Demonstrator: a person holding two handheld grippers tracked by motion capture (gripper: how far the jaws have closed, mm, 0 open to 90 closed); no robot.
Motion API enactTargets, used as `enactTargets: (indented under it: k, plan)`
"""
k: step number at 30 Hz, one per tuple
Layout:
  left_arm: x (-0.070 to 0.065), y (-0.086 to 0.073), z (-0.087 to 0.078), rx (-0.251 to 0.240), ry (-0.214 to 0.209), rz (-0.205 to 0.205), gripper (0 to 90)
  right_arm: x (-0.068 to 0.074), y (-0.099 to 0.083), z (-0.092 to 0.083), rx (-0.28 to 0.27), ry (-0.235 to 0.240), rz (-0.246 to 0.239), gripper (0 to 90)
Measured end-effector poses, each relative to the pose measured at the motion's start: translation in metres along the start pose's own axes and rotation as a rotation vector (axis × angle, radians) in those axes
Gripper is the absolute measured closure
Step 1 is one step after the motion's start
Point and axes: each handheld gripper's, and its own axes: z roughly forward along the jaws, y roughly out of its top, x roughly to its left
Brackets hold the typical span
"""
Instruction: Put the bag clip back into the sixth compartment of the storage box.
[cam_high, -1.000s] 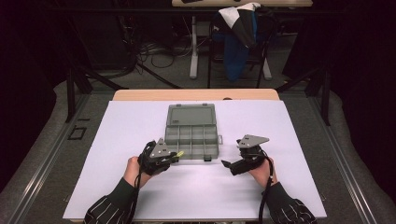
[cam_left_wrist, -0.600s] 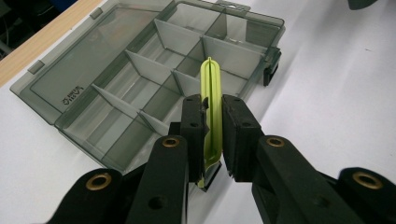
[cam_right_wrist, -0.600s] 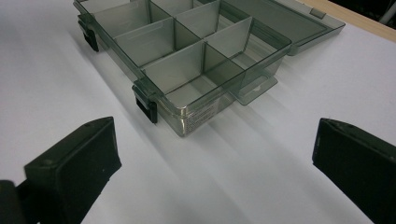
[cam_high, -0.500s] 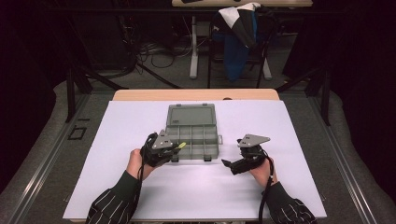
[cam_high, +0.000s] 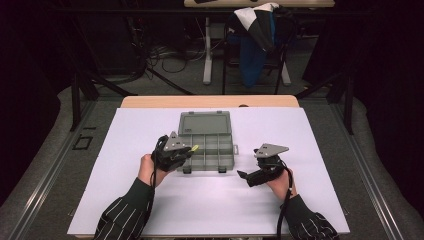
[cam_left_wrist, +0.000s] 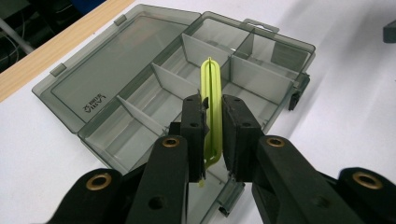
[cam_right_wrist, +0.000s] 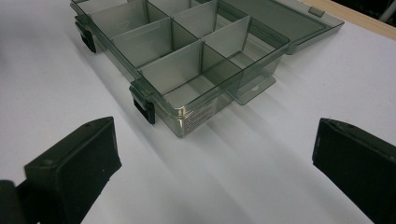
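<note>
Left gripper has its jaws clamped on a thin yellow-green clip, holding it above the open grey compartment box at its 9 o'clock edge, while the right gripper waits jaws wide apart on the counter at the box's 4 o'clock.

Colours on the table
Smoky grey clear box, lime-green clip, black gripper, white sheet, white-striped black sleeves.

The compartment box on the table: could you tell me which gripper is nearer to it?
Left. The left gripper sits over the compartment box's near-left corner; the right gripper rests apart, off its near-right corner.
</note>
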Motion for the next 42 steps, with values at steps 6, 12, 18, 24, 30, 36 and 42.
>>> enactTargets:
  k: [6,12,18,24,30,36,42]
  plan:
    - [0.002,0.003,0.003,-0.008,0.014,-0.025,79.4,0.000,0.000,0.000,-0.011,-0.004,0.003,0.0]
    - [0.006,0.005,0.007,-0.007,0.029,-0.060,79.5,0.000,0.000,0.000,-0.012,-0.005,0.002,0.0]
    - [0.007,0.006,0.013,-0.002,0.030,-0.079,79.4,-0.001,0.000,0.000,-0.012,-0.006,0.002,0.0]
    - [0.008,0.008,0.019,-0.005,0.038,-0.105,79.6,-0.001,0.000,0.000,-0.009,-0.008,0.005,0.0]
    - [0.008,0.007,0.023,-0.008,0.029,-0.133,79.5,-0.001,0.000,0.000,-0.010,-0.009,0.006,0.0]
    - [0.005,0.004,0.026,-0.006,0.028,-0.150,79.4,-0.001,0.000,0.000,-0.010,-0.008,0.006,0.0]
    - [0.004,0.002,0.029,-0.008,0.031,-0.158,79.3,-0.002,0.000,0.000,-0.009,-0.013,0.009,0.0]
